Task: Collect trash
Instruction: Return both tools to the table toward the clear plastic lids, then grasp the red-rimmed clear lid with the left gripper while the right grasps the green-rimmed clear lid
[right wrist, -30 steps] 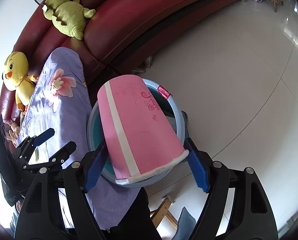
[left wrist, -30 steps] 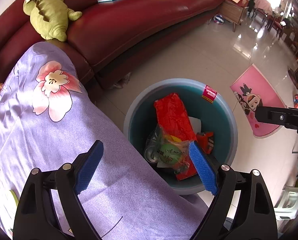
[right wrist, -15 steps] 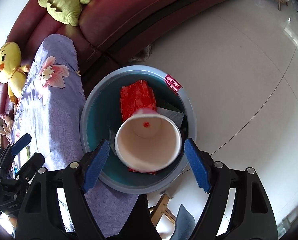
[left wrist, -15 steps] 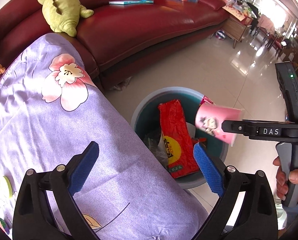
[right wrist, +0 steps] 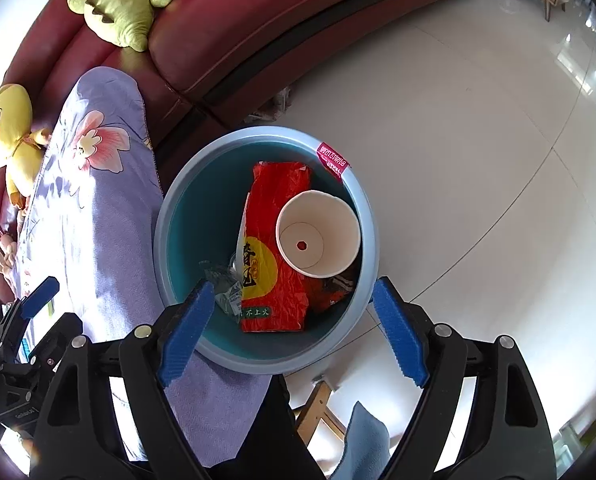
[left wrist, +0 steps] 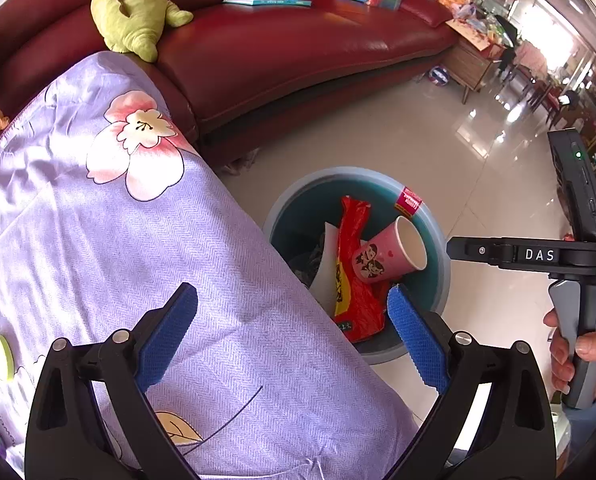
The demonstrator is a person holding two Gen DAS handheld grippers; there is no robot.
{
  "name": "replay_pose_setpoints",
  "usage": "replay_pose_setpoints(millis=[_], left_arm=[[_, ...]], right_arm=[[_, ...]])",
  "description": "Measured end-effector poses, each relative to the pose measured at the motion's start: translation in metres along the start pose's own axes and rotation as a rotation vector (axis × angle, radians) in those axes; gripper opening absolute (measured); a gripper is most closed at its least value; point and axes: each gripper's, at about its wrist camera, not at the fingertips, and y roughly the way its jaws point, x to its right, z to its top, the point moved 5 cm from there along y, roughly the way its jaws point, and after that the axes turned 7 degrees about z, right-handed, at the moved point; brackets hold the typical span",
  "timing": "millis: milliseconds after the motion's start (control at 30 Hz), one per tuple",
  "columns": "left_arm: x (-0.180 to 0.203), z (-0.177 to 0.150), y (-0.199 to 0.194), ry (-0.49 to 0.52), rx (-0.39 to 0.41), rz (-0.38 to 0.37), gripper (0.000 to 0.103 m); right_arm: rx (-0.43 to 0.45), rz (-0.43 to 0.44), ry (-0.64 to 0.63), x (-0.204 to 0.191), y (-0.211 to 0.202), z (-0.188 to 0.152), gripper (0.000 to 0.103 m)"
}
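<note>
From the left wrist, the left gripper (left wrist: pixel 292 334) is seen spread wide and empty above a purple flowered cloth (left wrist: pixel 98 240), while beyond it a blue bin (left wrist: pixel 437 236) on the floor holds a pink paper cup (left wrist: pixel 381 258) lying on its side against a red wrapper (left wrist: pixel 351 280). From the right wrist, the right gripper (right wrist: pixel 294 328) is seen over the bin (right wrist: pixel 170 216) with its jaws opening and nothing between them; the cup (right wrist: pixel 317 236) lies inside, mouth up, on the red wrapper (right wrist: pixel 274 256) beside a crumpled clear bag (right wrist: pixel 222 284).

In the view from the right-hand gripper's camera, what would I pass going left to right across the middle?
Yellow duck plush → purple flowered cloth → red snack bag in the blue bin → paper cup → tiled floor.
</note>
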Motion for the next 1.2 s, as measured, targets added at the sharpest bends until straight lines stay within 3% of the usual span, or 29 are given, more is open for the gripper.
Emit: replay_pose_setpoints(millis=[267, 533, 1200], left_arm=[[-0.014, -0.013, -0.022, -0.021, 0.024, -0.004, 0.096], [-0.053, -0.036, -0.051, -0.090, 0.058, 0.002, 0.098], [-0.208, -0.132, -0.111, -0.319, 0.103, 0.106, 0.099]], right_arm=[[0.002, -0.008, -0.043, -0.026, -0.013, -0.013, 0.079], [-0.007, 0.002, -0.127, -0.080, -0.017, -0.034, 0.079], [-0.114, 0.011, -0.444, -0.267, 0.021, -0.096, 0.082]])
